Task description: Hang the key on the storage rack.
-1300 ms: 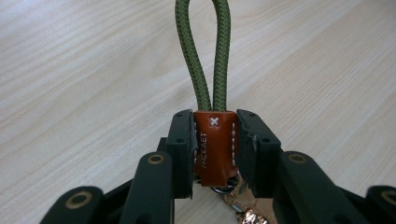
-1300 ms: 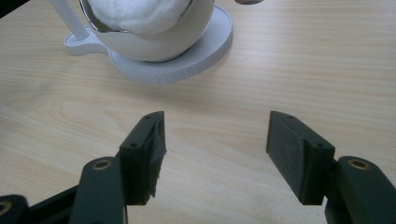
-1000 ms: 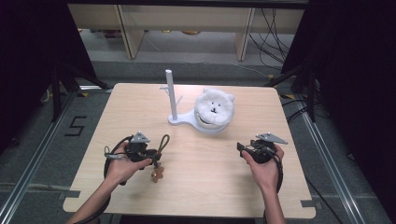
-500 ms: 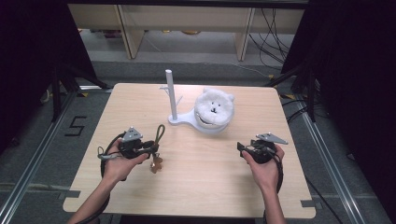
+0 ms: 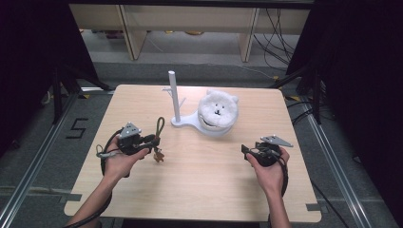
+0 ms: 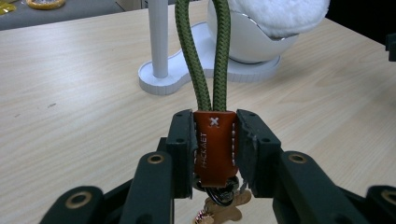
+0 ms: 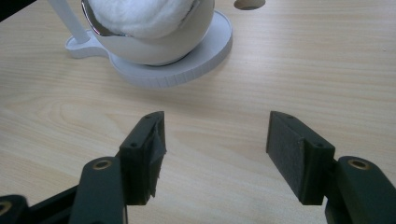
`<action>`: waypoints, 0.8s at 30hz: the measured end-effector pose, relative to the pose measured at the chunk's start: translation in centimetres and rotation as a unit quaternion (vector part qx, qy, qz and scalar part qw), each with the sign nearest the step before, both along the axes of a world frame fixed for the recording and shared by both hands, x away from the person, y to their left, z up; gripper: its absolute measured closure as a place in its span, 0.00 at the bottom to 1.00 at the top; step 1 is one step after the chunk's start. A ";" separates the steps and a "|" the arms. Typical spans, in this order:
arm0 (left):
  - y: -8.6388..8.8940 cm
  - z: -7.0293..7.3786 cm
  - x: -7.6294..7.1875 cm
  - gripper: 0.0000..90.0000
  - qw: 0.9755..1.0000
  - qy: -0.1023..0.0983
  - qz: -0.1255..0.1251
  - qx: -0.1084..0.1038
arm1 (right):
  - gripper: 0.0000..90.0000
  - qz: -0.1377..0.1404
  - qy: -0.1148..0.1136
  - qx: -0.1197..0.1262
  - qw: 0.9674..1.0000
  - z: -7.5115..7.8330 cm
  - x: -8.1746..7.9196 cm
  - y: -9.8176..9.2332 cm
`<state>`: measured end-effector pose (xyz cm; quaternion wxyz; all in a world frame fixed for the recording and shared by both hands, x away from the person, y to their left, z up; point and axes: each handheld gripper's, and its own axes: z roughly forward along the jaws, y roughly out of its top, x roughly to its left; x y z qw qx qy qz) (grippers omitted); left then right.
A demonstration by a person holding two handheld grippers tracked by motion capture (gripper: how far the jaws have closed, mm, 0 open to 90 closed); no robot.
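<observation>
Left gripper (image 6: 215, 144) pinching brown stitched leather tab (image 6: 215, 142) of keychain, lifting it off wooden table (image 5: 199, 190); green braided cord loop (image 6: 205, 51) rising ahead; charm below, possibly metal. Right gripper (image 7: 215, 154) spreading wide, gripping nothing. Beyond: white stand (image 5: 178, 118), fluffy bear (image 5: 217, 108).

High view overlooks the table (image 5: 199, 190); 2 gripper views skim it closely.

Your left tongs (image 5: 151, 140) sit well to the front left of the white stand (image 5: 183, 121) on the counter (image 5: 199, 185), clamping a green cord loop (image 5: 158, 129) with a small charm (image 5: 158, 155) dangling. Your right tongs (image 5: 247, 151) hover front right of that stand.
</observation>
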<state>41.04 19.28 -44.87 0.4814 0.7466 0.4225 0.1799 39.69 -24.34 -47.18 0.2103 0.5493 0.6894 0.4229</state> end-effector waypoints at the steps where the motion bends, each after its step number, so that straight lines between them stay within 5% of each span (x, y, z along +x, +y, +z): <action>1: 0.0 0.0 0.0 0.75 1.000 0.000 0.000 0.000 | 0.43 0.000 0.000 0.000 1.000 0.0 0.0 0.0; 24: -0.1 1.3 1.4 0.75 1.000 -0.024 0.011 -0.012 | 0.43 -0.006 -0.004 -0.007 1.000 0.0 0.0 0.0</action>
